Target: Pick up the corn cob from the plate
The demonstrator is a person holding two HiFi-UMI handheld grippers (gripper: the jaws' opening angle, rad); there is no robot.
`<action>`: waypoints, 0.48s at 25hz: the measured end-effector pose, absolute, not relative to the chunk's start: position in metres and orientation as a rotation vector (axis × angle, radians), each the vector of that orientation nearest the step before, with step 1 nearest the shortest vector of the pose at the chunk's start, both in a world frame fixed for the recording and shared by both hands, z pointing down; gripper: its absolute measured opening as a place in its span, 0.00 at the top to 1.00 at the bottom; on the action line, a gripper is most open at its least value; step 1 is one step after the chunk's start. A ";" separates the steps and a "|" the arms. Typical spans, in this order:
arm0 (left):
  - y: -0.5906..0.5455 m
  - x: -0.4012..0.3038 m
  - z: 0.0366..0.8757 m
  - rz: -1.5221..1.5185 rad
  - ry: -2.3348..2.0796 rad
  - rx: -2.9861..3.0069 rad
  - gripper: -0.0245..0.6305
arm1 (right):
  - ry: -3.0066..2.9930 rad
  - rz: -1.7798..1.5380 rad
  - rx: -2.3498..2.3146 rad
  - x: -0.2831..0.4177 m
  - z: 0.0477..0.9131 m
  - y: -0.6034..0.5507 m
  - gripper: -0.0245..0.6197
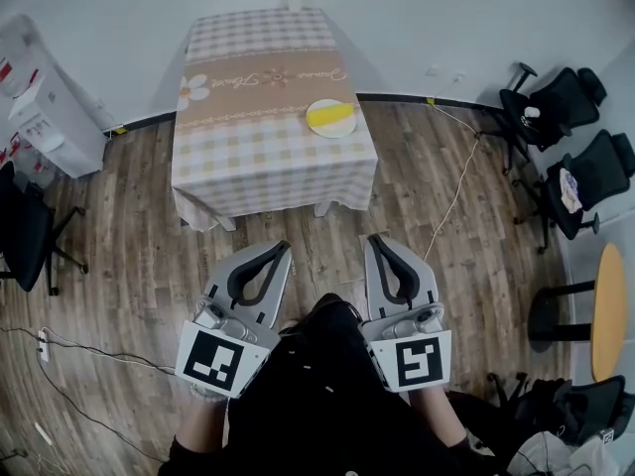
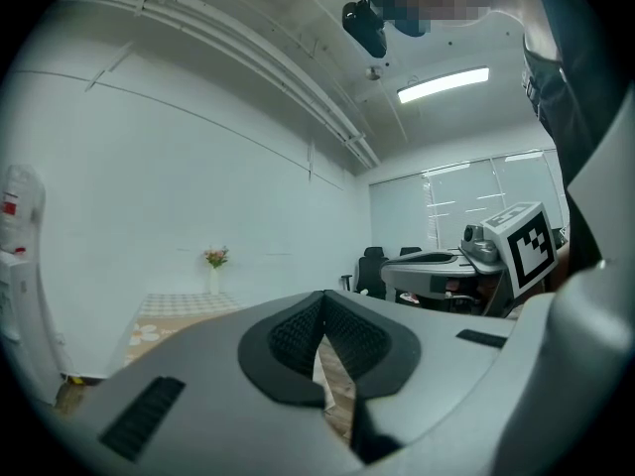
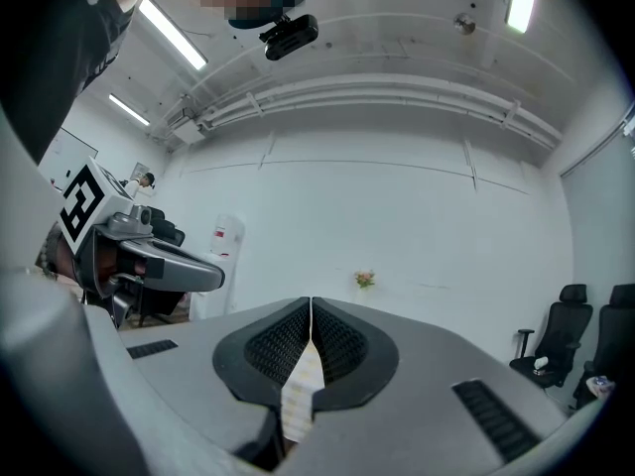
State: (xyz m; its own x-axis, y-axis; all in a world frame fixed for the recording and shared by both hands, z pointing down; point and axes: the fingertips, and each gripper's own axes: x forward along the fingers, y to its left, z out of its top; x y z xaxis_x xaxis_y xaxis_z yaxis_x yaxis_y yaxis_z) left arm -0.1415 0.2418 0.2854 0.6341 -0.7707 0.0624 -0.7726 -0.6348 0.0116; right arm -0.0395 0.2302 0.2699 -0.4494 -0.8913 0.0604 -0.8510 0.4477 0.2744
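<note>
The yellow corn cob [image 1: 332, 115] lies on a white plate [image 1: 343, 131] near the right edge of a checked-cloth table [image 1: 268, 162], far ahead of me in the head view. Both grippers are held close to my body above the wooden floor, well short of the table. My left gripper [image 1: 282, 249] is shut with nothing in it, and its pads meet in the left gripper view [image 2: 322, 303]. Beside it, my right gripper [image 1: 374, 240] is also shut and empty, tips together in the right gripper view [image 3: 312, 307]. Neither gripper view shows the corn.
A vase of flowers [image 2: 215, 264] stands at the table's far edge by the wall. Black office chairs [image 1: 571, 137] and a round wooden table [image 1: 608, 310] are at the right. A white water dispenser [image 1: 45, 107] and another chair [image 1: 25, 236] are at the left. Cables [image 1: 456, 181] cross the floor.
</note>
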 end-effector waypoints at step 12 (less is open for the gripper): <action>0.242 -0.145 0.285 0.078 -1.332 2.807 0.94 | -2.464 -0.294 1.572 -0.032 0.272 0.228 0.90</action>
State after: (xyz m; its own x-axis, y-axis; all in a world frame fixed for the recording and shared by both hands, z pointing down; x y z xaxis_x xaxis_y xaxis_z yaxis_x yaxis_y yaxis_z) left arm -0.1449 0.2421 0.2849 0.6313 -0.7732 0.0594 -0.7749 -0.6320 0.0087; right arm -0.0321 0.2276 0.2723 -0.4123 -0.9088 0.0639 -0.8683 0.4132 0.2746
